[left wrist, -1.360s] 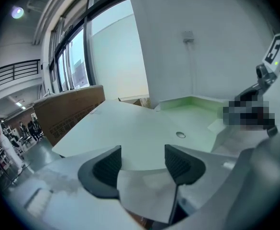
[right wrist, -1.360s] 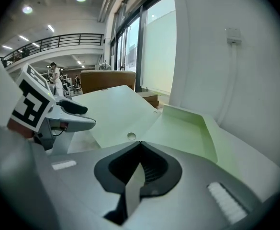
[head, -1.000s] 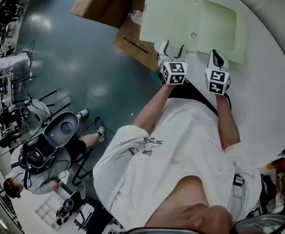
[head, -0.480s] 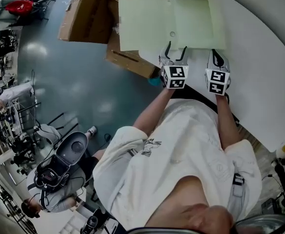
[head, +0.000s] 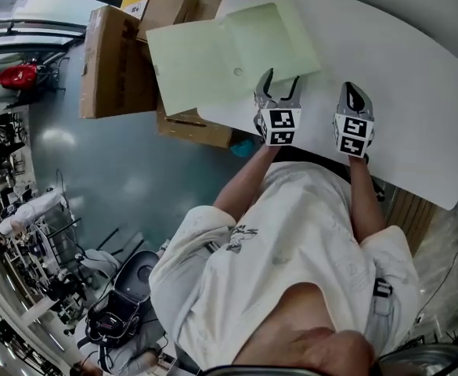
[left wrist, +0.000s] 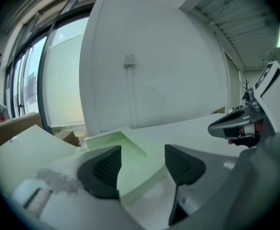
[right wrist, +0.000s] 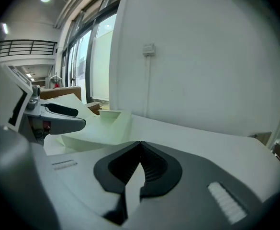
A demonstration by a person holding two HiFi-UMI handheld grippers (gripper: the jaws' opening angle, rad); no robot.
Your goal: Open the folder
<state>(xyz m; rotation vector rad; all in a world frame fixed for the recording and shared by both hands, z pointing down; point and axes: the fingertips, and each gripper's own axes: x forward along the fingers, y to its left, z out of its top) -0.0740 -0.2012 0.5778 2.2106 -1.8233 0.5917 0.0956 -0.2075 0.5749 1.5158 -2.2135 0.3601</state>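
Note:
The pale green folder [head: 213,53] lies spread open at the white table's [head: 385,61] left end, its left flap hanging out past the table edge. My left gripper [head: 280,81] is open just short of the folder's near right corner, with nothing between its fingers. In the left gripper view the folder [left wrist: 130,152] lies flat beyond the left gripper [left wrist: 142,164]. My right gripper [head: 351,88] is shut and empty over bare table to the right of the folder. The right gripper view has the right gripper [right wrist: 140,164] with jaws together, and the folder [right wrist: 94,128] off to its left.
Cardboard boxes [head: 115,61] stand on the floor under and left of the folder's overhanging flap. People and equipment [head: 127,296] are on the teal floor at lower left. A white wall [left wrist: 154,56] rises behind the table.
The head view has swung, so the folder now sits further left in it. The folder stays spread open. Neither gripper's jaws have changed.

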